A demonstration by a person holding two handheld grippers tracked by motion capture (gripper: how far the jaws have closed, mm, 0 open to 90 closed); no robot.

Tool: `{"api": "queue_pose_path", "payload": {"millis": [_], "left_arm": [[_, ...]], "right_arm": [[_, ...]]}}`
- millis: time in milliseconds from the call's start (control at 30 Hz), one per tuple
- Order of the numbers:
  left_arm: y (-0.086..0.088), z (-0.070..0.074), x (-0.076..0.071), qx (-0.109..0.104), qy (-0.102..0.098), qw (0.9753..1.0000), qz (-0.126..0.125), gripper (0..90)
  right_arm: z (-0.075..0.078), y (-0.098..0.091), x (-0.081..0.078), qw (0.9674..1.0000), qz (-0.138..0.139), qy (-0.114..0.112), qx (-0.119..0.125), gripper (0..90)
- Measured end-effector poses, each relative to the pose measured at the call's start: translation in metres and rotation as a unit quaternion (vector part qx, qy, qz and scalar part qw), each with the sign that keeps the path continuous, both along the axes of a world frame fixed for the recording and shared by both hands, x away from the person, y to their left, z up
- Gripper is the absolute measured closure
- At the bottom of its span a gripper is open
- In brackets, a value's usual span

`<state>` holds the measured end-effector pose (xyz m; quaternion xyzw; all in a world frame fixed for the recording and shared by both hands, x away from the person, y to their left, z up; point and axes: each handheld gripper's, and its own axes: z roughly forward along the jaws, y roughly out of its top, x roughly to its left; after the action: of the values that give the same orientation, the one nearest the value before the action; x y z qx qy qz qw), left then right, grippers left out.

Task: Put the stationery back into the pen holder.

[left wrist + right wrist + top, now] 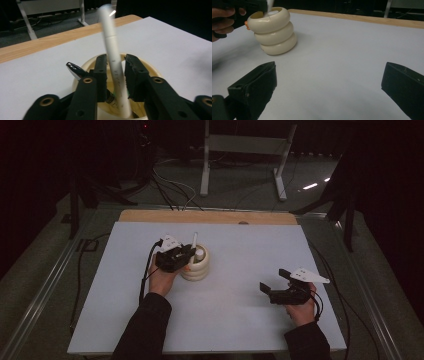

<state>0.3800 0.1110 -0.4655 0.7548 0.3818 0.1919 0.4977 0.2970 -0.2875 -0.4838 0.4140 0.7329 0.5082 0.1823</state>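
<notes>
A cream ribbed holder (196, 270) (274, 32) stands left of the middle of the white sheet (235, 245). A white pen (194, 240) (112, 50) sticks up out of it, leaning a little, its top blurred. My left gripper (187, 254) (116, 58) hovers over the holder's rim (150, 70) with the pen between its jaws, which stand slightly off the pen, so it is open. A dark pen with a silver clip (75, 70) also rests in the holder. My right gripper (273, 280) (329, 72) is wide open above the sheet at the right, holding nothing.
A wooden board edge (210, 216) runs along the far side of the sheet. Cables (170, 190) and a metal stand (240, 165) lie on the floor beyond it. A cable (80, 280) trails along the table's left side.
</notes>
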Motion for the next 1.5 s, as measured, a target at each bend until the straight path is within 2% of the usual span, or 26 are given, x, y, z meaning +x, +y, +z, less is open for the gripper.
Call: {"api": "queue_pose_path", "payload": {"millis": [200, 567, 600, 667, 733, 900, 1067, 1267, 1500], "left_arm": [[-0.002, 0.001, -0.001, -0.001, 0.004, 0.9999, -0.015, 59.4], [-0.004, 0.008, -0.005, -0.009, 0.001, 0.9997, -0.022, 31.9], [-0.004, 0.01, -0.006, -0.009, -0.001, 0.9998, -0.019, 31.9], [-0.003, 0.013, -0.007, -0.006, -0.003, 0.9999, -0.015, 25.5], [-0.001, 0.015, -0.008, -0.002, -0.004, 1.0, -0.001, 18.1], [0.011, 0.018, -0.009, -0.001, -0.007, 0.9997, 0.025, 12.0], [0.021, 0.021, -0.01, 0.013, 0.004, 0.9988, 0.046, 2.7], [0.033, 0.022, -0.014, 0.036, 0.017, 0.9973, 0.062, 0.4], [0.051, 0.027, -0.022, 0.036, 0.021, 0.9958, 0.082, 0.3]], "right_arm": [[0.0, 0.0, 0.0, 1.0, 0.0, 0.0, -0.001, 0.4], [0.0, 0.0, 0.0, 1.0, 0.0, 0.0, 0.0, 0.4], [0.0, 0.0, 0.0, 1.0, 0.0, 0.0, 0.0, 0.4], [0.0, 0.0, 0.0, 1.0, 0.0, 0.0, 0.0, 0.4], [0.0, 0.0, 0.0, 1.0, 0.0, 0.0, 0.0, 0.4], [0.0, 0.0, 0.0, 1.0, 0.0, 0.0, 0.0, 0.4], [0.0, 0.0, 0.0, 1.0, 0.0, 0.0, 0.0, 0.4], [0.0, 0.0, 0.0, 1.0, -0.001, 0.0, 0.0, 0.4], [0.0, -0.001, -0.001, 1.0, -0.002, -0.001, 0.001, 0.4]]}}
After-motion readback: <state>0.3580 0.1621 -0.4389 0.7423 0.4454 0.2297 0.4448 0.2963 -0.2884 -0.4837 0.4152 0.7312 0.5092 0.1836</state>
